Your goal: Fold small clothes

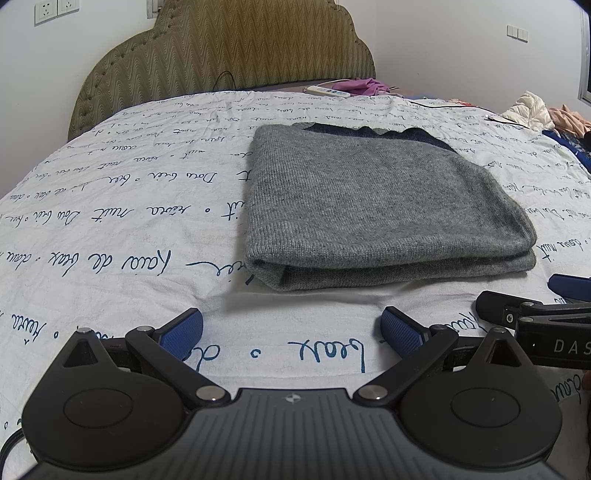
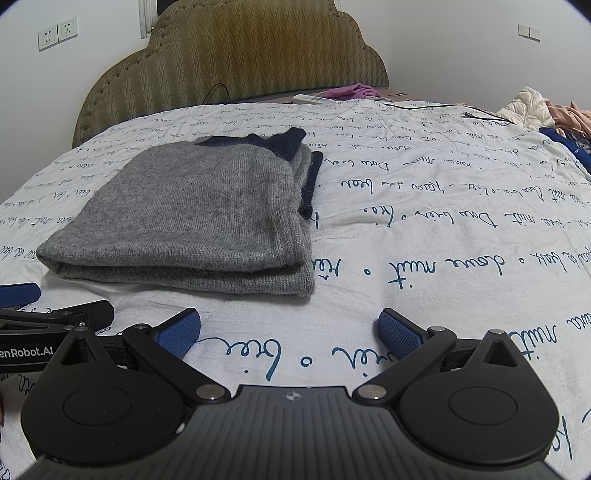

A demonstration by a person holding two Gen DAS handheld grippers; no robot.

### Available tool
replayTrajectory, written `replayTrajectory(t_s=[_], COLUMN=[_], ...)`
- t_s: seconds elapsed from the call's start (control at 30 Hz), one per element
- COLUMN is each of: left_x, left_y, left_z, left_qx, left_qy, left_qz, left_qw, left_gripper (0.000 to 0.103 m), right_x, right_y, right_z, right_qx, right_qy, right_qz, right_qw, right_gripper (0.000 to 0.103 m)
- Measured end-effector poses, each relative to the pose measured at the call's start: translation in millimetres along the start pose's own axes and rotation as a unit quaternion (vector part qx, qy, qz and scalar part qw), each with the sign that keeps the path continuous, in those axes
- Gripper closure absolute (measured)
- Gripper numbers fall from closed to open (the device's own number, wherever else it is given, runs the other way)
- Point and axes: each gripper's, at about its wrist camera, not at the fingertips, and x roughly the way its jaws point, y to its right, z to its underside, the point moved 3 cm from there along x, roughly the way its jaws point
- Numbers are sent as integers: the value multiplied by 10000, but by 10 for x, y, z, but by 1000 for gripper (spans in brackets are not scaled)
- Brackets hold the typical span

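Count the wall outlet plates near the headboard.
2: wall outlet plates, side by side on the wall left of the headboard, one at, the other at. More may be hidden.

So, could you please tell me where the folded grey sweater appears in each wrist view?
Left wrist view: the folded grey sweater lies centre to right, ahead of the open left tool.
Right wrist view: it lies left of centre, ahead and left of the open right tool.
Shared landmark: the olive scalloped headboard behind the bed, at top centre in both.
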Motion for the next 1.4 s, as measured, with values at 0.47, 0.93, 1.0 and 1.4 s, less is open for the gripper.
replayTrajectory(t_s=[0.47,0.93,1.0,1.4], left_x=[-2,6,8,-19], left_y=[-1,-7,-19,-48], left_z=[0,-16,-18,-78], left_qx=[0,4,-22,-57], left_qy=[1,-43,-45,-342], left_qz=[6,5,35,173], left_qw=[10000,10000,10000,9992], left_gripper=[0,0,0,0], right_x=[2,-23,-31,-46], right_y=[1,-30,-19,-37], right_z=[1,-1,-3,-15], right_qx=[2,-51,-32,-189], right_qy=[2,-37,-58,-229], right_qz=[-2,-18,-73,-117], right_qw=[10000,10000,10000,9995], right_gripper=[0,0,0,0])
